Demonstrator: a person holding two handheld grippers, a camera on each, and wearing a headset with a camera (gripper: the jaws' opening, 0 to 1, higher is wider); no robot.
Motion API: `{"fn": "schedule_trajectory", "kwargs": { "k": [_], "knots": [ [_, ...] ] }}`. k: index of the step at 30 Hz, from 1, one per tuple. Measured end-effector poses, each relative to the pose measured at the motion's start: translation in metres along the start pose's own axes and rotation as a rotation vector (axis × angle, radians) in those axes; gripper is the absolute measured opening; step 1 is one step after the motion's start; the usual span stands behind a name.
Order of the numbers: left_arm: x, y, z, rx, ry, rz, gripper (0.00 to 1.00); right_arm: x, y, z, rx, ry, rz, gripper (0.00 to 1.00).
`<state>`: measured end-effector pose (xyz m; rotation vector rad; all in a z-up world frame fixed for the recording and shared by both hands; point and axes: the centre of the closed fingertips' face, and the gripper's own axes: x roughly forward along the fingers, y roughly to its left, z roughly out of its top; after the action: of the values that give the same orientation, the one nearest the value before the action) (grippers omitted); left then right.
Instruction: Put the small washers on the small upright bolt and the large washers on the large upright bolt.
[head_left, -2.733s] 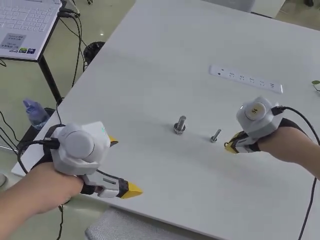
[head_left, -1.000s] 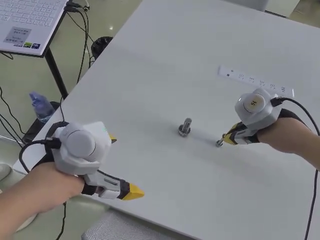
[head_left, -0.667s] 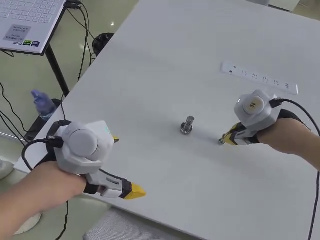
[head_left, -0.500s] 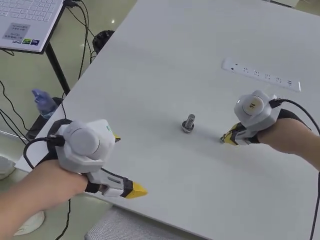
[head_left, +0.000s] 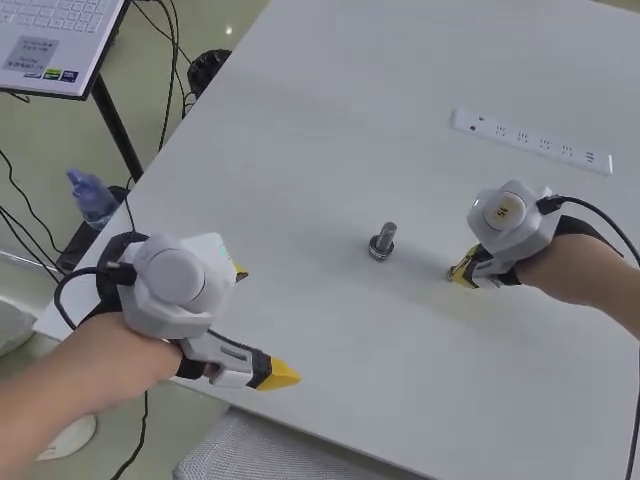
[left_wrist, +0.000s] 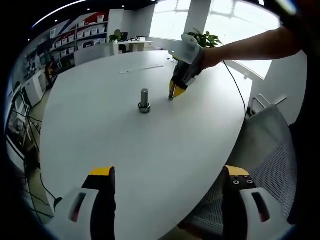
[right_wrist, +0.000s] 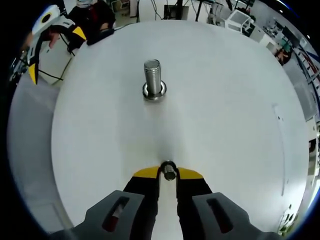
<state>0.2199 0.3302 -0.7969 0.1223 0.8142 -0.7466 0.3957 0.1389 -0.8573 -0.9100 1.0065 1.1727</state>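
The right tool (right_wrist: 169, 173) has its yellow-tipped jaws drawn almost together on the small bolt (right_wrist: 169, 172), which sits between the tips at the bench surface. In the head view this tool (head_left: 462, 273) angles down toward 8 o'clock with its tips at the bench (head_left: 330, 120). The right hand (head_left: 575, 270) wraps it from behind, and the forearm comes in from 3 o'clock. The left tool (left_wrist: 168, 172) is wide open with nothing between its jaws. In the head view it (head_left: 260, 325) hovers over the near edge of the bench, and the left hand (head_left: 100, 365) is closed around its body, forearm entering from 8 o'clock. The large bolt (head_left: 382, 241) stands upright on the bench between the two tools, at about 10 o'clock from the right tool and 2 o'clock from the left. In the right gripper view it (right_wrist: 152, 79) stands at 12 o'clock, well apart from the jaws. In the left gripper view it (left_wrist: 144, 100) stands near the right tool's tips. A white power strip (head_left: 530, 143) lies on the bench at 1 o'clock from the large bolt. Off the bench at 9 to 10 o'clock are a laptop (head_left: 50, 40) on a stand and a bottle (head_left: 92, 197) on the floor.
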Motion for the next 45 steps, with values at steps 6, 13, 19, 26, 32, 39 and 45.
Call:
{"fn": "schedule_trajectory", "kwargs": {
  "k": [6, 13, 19, 26, 32, 39, 45],
  "knots": [
    [0.000, -0.001, -0.001, 0.004, 0.004, -0.006, 0.87, 0.000, 0.000, 0.002, -0.001, 0.000, -0.002, 0.13],
    [0.001, -0.005, -0.001, 0.005, 0.006, -0.013, 0.86, -0.001, 0.001, 0.002, -0.008, -0.001, -0.005, 0.13],
    [0.000, -0.006, -0.005, 0.008, 0.017, -0.019, 0.84, -0.002, 0.001, 0.002, -0.006, 0.001, -0.002, 0.13],
    [-0.001, -0.005, -0.004, 0.012, 0.011, -0.019, 0.84, -0.001, 0.002, 0.003, -0.007, -0.005, 0.001, 0.20],
    [0.000, -0.007, -0.001, 0.013, 0.005, -0.021, 0.84, 0.000, 0.001, 0.004, -0.013, -0.014, -0.010, 0.23],
    [-0.001, -0.007, 0.001, 0.013, -0.002, -0.017, 0.85, -0.005, -0.001, 0.007, -0.006, -0.031, -0.013, 0.25],
    [0.000, -0.008, 0.004, 0.020, -0.007, -0.018, 0.85, -0.016, -0.002, 0.009, 0.017, -0.057, -0.018, 0.27]
  ]
}}
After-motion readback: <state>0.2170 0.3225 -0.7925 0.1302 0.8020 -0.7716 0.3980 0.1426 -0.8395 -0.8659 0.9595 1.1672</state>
